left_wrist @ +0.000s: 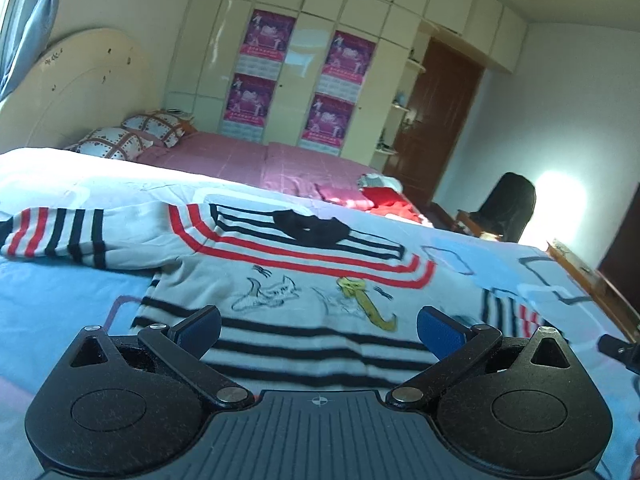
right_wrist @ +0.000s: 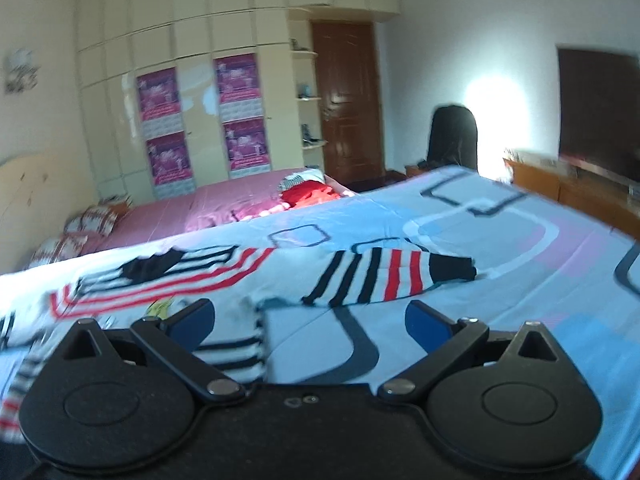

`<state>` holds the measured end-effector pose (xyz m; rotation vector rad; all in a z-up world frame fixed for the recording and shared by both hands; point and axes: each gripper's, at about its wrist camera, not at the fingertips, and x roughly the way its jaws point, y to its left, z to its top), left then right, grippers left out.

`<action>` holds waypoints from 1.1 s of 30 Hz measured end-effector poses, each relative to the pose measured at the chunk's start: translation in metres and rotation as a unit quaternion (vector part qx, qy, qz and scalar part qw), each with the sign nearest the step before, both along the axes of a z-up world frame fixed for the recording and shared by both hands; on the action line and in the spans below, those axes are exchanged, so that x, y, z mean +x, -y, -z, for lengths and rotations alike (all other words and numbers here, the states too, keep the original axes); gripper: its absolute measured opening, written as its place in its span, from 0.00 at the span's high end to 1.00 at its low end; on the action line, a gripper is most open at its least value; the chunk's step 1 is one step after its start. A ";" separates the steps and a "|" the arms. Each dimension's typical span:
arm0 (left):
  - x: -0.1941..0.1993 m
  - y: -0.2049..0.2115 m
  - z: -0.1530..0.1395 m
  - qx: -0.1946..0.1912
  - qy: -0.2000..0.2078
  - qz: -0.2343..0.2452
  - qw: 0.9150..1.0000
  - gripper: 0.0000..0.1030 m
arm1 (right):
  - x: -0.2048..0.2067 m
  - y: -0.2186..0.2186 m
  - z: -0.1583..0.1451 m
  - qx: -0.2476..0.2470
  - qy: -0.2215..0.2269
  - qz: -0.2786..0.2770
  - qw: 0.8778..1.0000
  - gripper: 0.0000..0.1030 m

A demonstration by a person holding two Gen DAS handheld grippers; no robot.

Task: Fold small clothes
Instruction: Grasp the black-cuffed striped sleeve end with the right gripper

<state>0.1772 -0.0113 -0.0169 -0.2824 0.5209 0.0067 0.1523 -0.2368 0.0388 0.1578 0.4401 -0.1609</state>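
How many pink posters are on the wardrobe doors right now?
4. Left door: an upper poster above a lower poster. Right door: an upper poster above a lower poster. The right wrist view shows four too.

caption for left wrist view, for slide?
Open left tongs poised over the hem of a striped sweater spread flat on the blue bedsheet.

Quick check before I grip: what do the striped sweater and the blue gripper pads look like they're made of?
Striped sweater: looks like soft knit, matte; its stripes seem knitted in and it drapes limply, though blur hides the weave. Pads on the left gripper: probably rubbery or foam, dull blue with no glare, set on hard black plastic-looking arms.
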 end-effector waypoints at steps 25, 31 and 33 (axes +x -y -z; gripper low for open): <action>0.162 0.021 0.082 0.076 -0.124 -0.104 0.984 0.00 | 0.173 0.203 0.140 0.249 -0.022 0.143 0.958 0.63; 0.165 -0.011 0.079 0.085 -0.135 -0.133 0.978 0.00 | 0.186 0.204 0.130 0.213 -0.031 0.147 0.965 0.91; 0.166 -0.019 0.079 0.109 -0.140 -0.136 0.975 0.00 | 0.188 0.190 0.115 0.180 -0.016 0.131 0.975 0.92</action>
